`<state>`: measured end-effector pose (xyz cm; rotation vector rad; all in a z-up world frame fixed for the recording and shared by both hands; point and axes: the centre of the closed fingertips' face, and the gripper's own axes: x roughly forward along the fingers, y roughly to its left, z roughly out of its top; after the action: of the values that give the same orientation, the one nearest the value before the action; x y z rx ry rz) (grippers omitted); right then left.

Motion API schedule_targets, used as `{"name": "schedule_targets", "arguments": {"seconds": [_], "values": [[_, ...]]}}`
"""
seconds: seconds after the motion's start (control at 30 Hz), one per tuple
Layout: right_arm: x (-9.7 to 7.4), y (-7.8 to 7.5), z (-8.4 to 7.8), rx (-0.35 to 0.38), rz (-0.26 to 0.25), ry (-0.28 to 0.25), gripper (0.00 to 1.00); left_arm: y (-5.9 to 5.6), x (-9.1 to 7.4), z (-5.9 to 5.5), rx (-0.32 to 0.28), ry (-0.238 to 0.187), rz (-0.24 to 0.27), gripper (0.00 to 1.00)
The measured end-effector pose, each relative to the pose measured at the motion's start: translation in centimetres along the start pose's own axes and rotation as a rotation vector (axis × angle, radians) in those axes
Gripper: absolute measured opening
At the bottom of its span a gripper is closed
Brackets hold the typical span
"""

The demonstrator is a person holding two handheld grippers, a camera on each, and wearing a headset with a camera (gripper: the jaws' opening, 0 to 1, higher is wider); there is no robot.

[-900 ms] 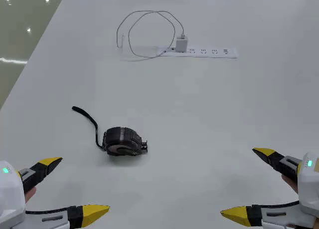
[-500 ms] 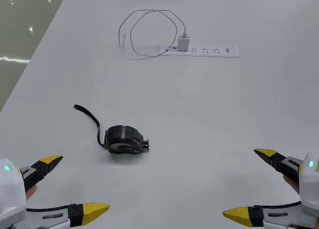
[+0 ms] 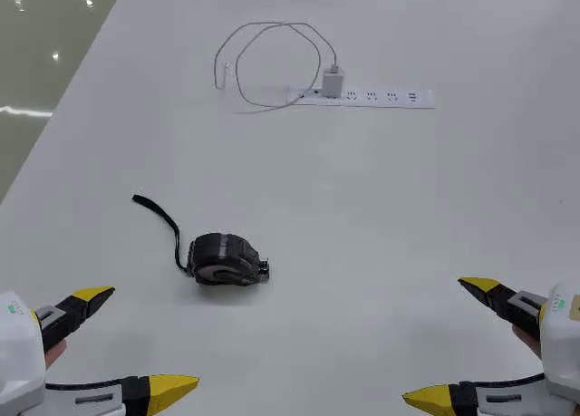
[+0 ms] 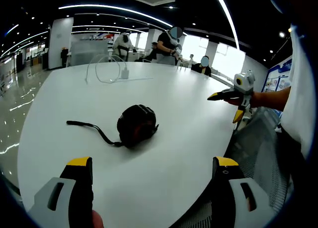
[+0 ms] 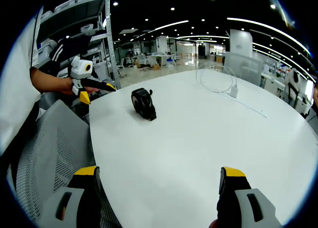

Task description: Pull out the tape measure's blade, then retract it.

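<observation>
A wide white table [image 3: 381, 208] stretches away in a large, brightly lit hall, with glossy greenish floor [image 3: 45, 53] along its left edge in the head view. The tape measure [image 3: 222, 257] lies on its side on the table, left of centre, well apart from both grippers, its blade wound in and its black strap [image 3: 159, 217] trailing away up and to the left. At the far end a white power strip [image 3: 385, 97] lies flat with a white charger [image 3: 333, 81] plugged into its left end; the charger's thin white cable [image 3: 263, 62] loops across the table beside it. The left gripper [image 3: 152, 336] hangs at the lower left corner of the head view and the right gripper [image 3: 434, 340] at the lower right, each with its yellow-tipped jaws spread wide and nothing between them, both above the near part of the table and touching nothing. The left gripper view adds the room behind the table: long ceiling lights [image 4: 124, 9], bright windows, and people [image 4: 171, 44] standing past the far edge. It also takes in the right gripper from the side, held in a hand over a grey mesh chair [image 4: 253, 138]. The right gripper view gives the opposite side, with the left gripper held out near the table's edge and metal shelves [image 5: 74, 19] behind the person's arm; what sits on them is too small to tell.
</observation>
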<state>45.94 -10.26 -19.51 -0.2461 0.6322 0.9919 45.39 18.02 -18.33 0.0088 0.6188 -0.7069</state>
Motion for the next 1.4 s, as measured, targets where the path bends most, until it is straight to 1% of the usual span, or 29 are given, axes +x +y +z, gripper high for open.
{"name": "schedule_targets", "arguments": {"seconds": [0.2,0.33,0.43,0.57,0.77,0.9,1.0,1.1,1.4], "values": [[0.2,0.0,0.3,-0.009,0.012,0.002,0.98,0.0,0.4,0.2,0.013,0.011,-0.015,0.99],[0.3,0.0,0.3,-0.012,0.022,0.007,0.96,-0.1,0.6,0.2,0.019,0.023,-0.035,0.99],[0.5,0.0,0.2,-0.026,0.032,0.018,0.95,-0.1,0.8,0.2,0.027,0.03,-0.042,0.99],[0.7,-0.3,0.4,-0.027,0.039,0.017,0.95,0.1,1.0,0.2,0.033,0.038,-0.046,0.99],[1.3,-0.3,0.5,-0.048,0.055,0.026,0.93,0.2,1.3,0.7,0.044,0.042,-0.06,0.99],[2.0,-0.1,0.9,-0.065,0.072,0.028,0.93,0.5,1.9,1.0,0.082,0.06,-0.076,0.99],[2.4,-0.1,1.0,-0.079,0.081,0.032,0.91,0.7,2.3,1.6,0.096,0.058,-0.086,0.98],[2.7,-0.3,1.0,-0.083,0.088,0.03,0.91,0.8,2.8,1.8,0.113,0.066,-0.098,0.97],[3.7,-0.3,1.3,-0.109,0.113,0.039,0.9,1.1,3.6,1.6,0.161,0.102,-0.126,0.96]]}}
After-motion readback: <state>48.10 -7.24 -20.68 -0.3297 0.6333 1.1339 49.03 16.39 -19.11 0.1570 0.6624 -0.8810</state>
